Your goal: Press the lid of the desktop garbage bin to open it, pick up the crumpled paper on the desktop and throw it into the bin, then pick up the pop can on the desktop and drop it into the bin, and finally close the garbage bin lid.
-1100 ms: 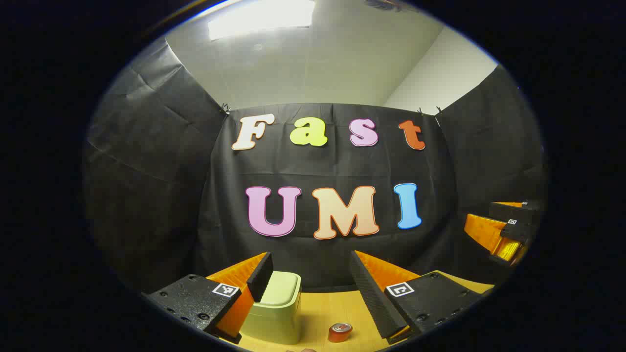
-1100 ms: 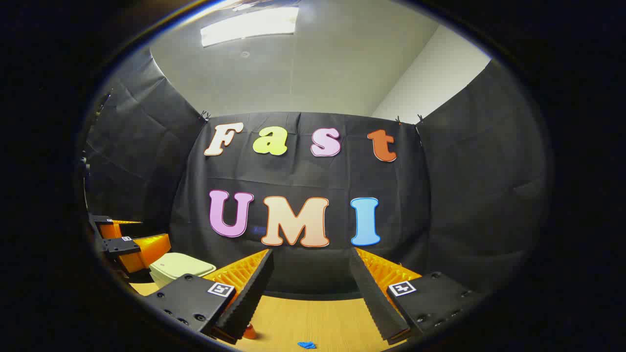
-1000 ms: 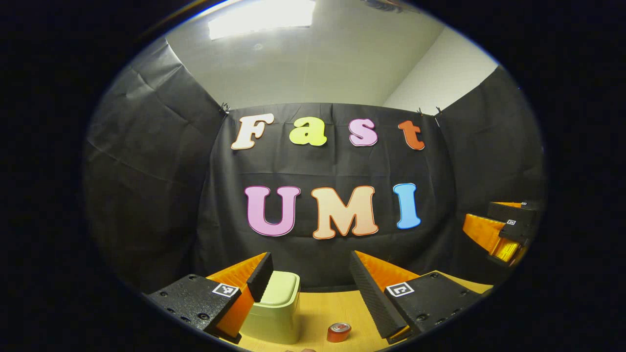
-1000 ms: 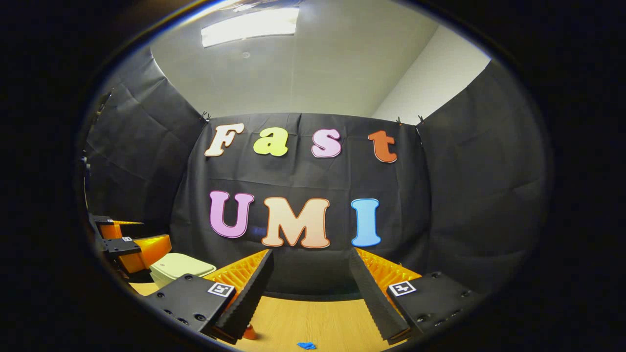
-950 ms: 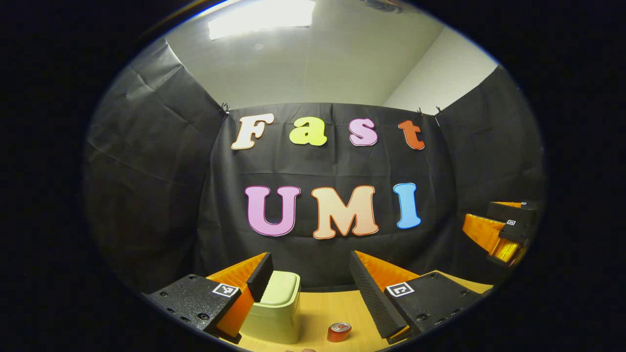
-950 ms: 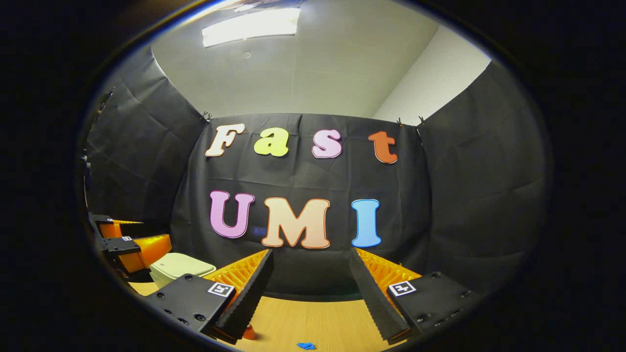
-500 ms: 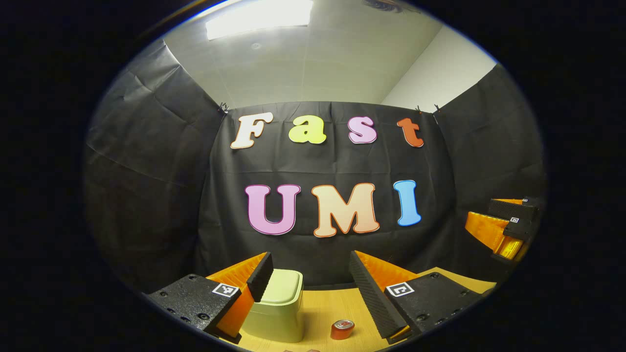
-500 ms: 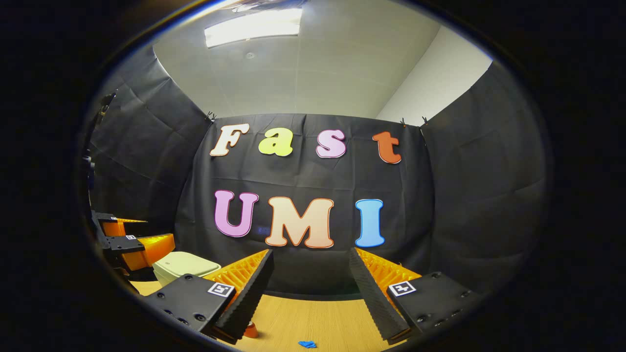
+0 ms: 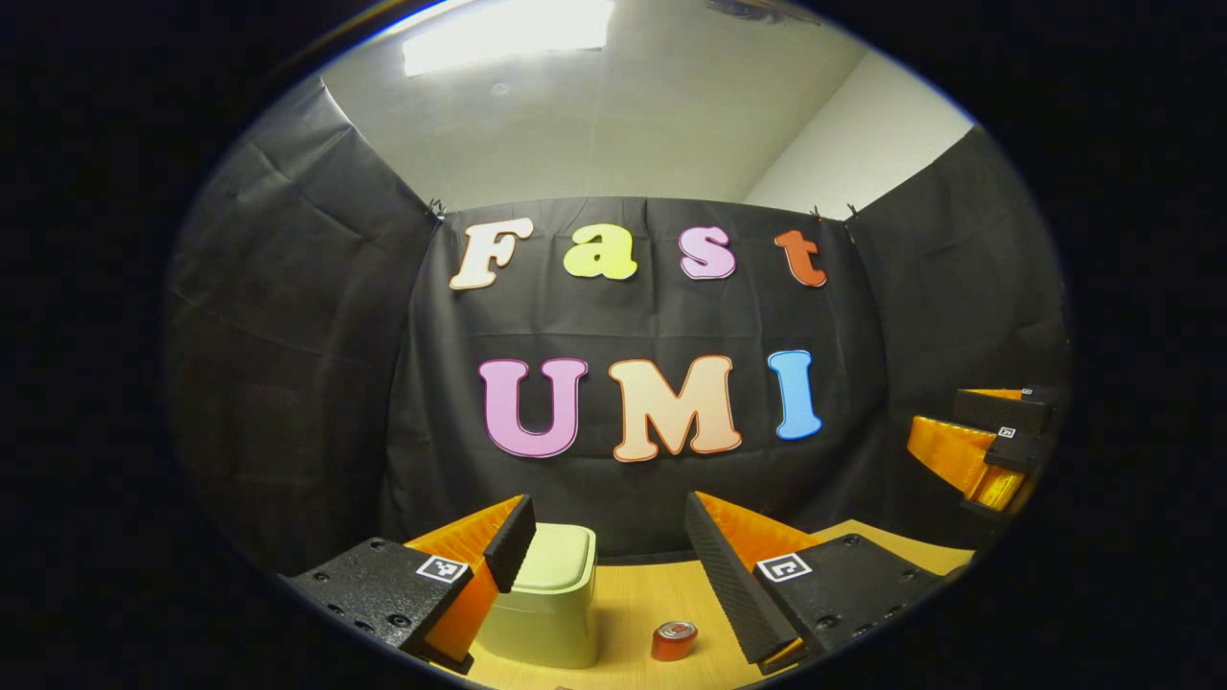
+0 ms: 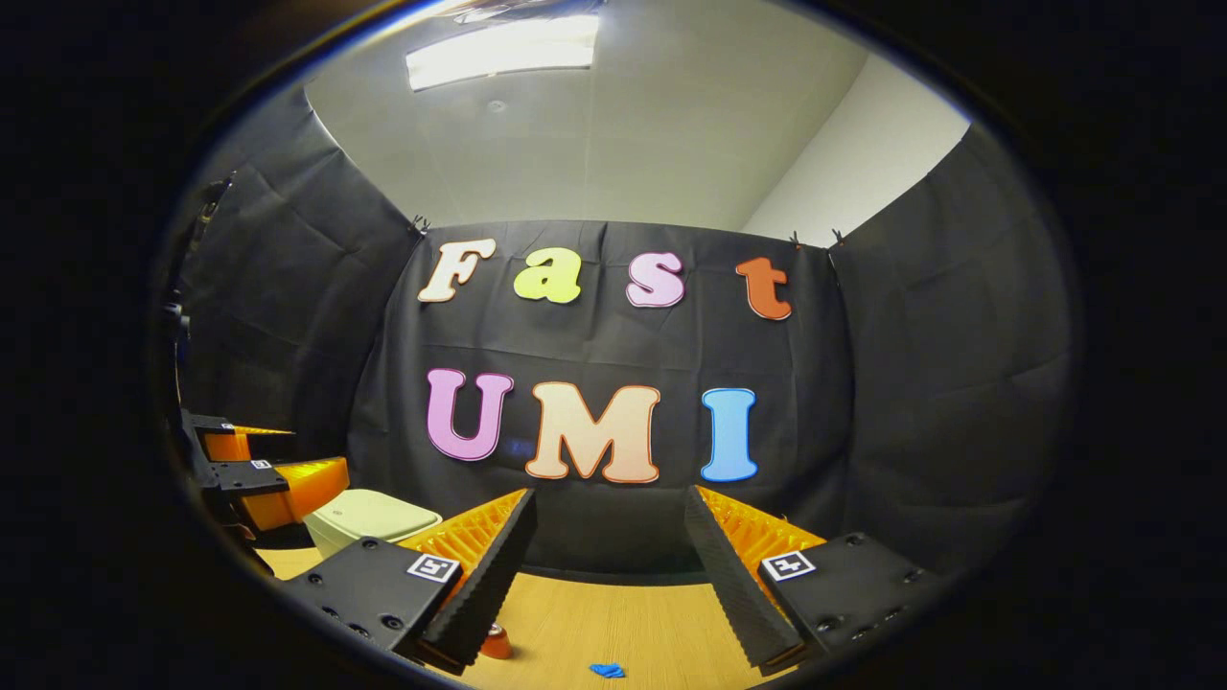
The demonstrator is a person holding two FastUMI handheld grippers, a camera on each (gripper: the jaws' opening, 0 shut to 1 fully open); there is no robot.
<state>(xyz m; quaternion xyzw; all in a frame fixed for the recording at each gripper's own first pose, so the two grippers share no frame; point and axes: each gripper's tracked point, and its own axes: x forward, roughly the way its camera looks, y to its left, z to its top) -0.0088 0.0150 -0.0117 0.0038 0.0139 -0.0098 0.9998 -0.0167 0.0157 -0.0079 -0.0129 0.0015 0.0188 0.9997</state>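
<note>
Your left gripper [image 9: 606,546] is spread wide with nothing between its fingers, held above the desk [image 9: 628,604]; the right gripper [image 10: 611,541] is likewise agape and empty. The bin [image 9: 544,606] stands just beyond your left finger, lid [image 9: 556,556] down, so the press is probably your first step. Bring one fingertip down on the lid, push straight down, then lift clear to let it spring. The can [image 9: 674,640] stands just right of the bin; don't knock it. I can't make out the paper.
</note>
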